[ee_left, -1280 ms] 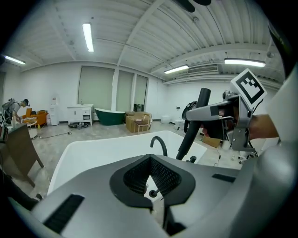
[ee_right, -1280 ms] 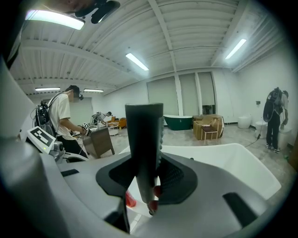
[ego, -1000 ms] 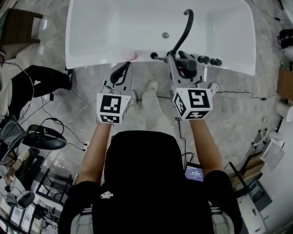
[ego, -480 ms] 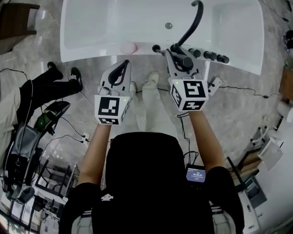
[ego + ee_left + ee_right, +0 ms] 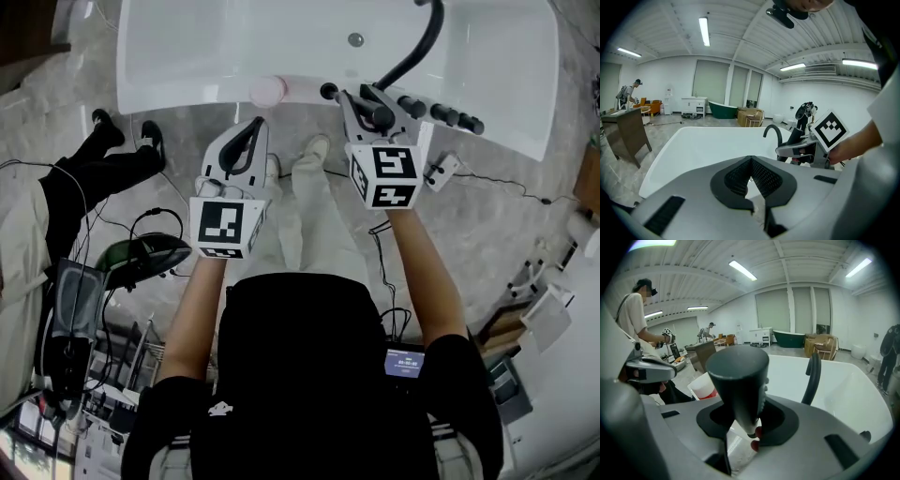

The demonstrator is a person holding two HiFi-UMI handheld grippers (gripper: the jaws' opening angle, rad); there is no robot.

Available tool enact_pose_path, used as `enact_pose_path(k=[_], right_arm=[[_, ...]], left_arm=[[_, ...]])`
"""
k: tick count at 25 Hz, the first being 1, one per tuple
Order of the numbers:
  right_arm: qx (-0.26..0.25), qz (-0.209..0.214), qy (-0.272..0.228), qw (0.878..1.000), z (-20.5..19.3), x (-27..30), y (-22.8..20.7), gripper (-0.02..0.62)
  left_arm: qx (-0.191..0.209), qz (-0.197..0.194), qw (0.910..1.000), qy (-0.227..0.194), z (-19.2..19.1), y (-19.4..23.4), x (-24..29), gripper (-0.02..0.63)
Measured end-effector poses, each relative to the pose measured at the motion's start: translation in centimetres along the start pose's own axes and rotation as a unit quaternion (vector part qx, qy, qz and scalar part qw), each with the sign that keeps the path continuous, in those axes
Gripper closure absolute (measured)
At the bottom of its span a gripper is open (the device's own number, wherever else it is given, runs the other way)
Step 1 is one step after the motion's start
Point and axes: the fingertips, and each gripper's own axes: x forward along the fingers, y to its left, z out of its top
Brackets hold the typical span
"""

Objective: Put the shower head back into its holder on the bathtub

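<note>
A white bathtub (image 5: 234,47) stands on a grey, marble-patterned floor (image 5: 487,216). Its basin is bare apart from the drain (image 5: 355,39). The right claw (image 5: 364,98) is clamped on the dark shower head (image 5: 380,114), which hangs just over the tub's near rim. The right gripper view shows the handle gripped between both jaws. A curved black spout (image 5: 424,42) rises beside it and arches over the basin. A row of black knobs (image 5: 450,114) sits along the rim just to the right, and a round pink thing (image 5: 267,91) sits to the left. The left claw (image 5: 255,125) hovers short of the rim near that pink thing, its jaws together with nothing between them.

Cables (image 5: 497,187) trail across the floor, and a bystander in black trousers (image 5: 103,173) stands off to the left. The left gripper view shows a wide white hall with strip lights (image 5: 704,30) on a panelled ceiling. A green bathtub (image 5: 724,110) and cardboard boxes (image 5: 750,117) stand by the far wall, and a brown desk (image 5: 626,136) is at the left.
</note>
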Motion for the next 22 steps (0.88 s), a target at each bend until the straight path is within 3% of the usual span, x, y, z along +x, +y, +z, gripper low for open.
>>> enact_pose_path(k=[14, 22], right_arm=[[-0.053, 0.017, 0.046, 0.997, -2.5, 6.2, 2.1, 0.459], [-0.062, 0.019, 0.061, 0.996, -5.4, 6.8, 0.9, 0.459]], left_arm=[[-0.013, 0.006, 0.9998, 0.009, -0.7, 2.9, 0.4, 0.595], [-0.014, 0.008, 0.9998, 0.014, -2.0, 1.3, 1.2, 0.595]])
